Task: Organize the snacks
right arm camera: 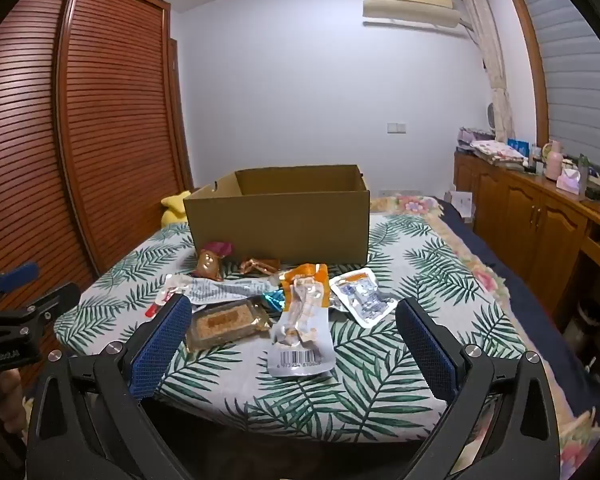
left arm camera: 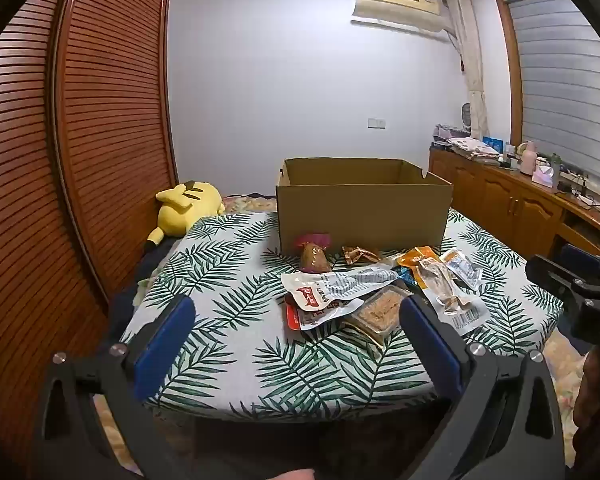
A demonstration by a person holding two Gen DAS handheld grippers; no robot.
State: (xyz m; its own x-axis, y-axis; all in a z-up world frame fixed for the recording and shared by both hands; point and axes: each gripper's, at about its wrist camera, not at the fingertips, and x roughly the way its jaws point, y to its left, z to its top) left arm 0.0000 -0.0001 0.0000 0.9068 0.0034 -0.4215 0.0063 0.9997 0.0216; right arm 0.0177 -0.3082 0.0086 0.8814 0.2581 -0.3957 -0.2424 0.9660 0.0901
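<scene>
Snacks (right arm camera: pixel 260 304): loose pile on leaf-print bed cover (right arm camera: pixel 380 360), just in front of open cardboard box (right arm camera: pixel 280 224). Barcoded white pouch (right arm camera: pixel 300 344) nearest; clear tray of crumbly bars (right arm camera: pixel 224 322) to its left; purple-topped brown pouch (right arm camera: pixel 212 262) close to box front. Left gripper (left arm camera: pixel 296 340) spread wide, nothing betw. pads, hovering short of pile. Right gripper (right arm camera: pixel 292 344) likewise spread wide, nothing gripped. Yellow plush (left arm camera: pixel 188 208) at left behind cover.
</scene>
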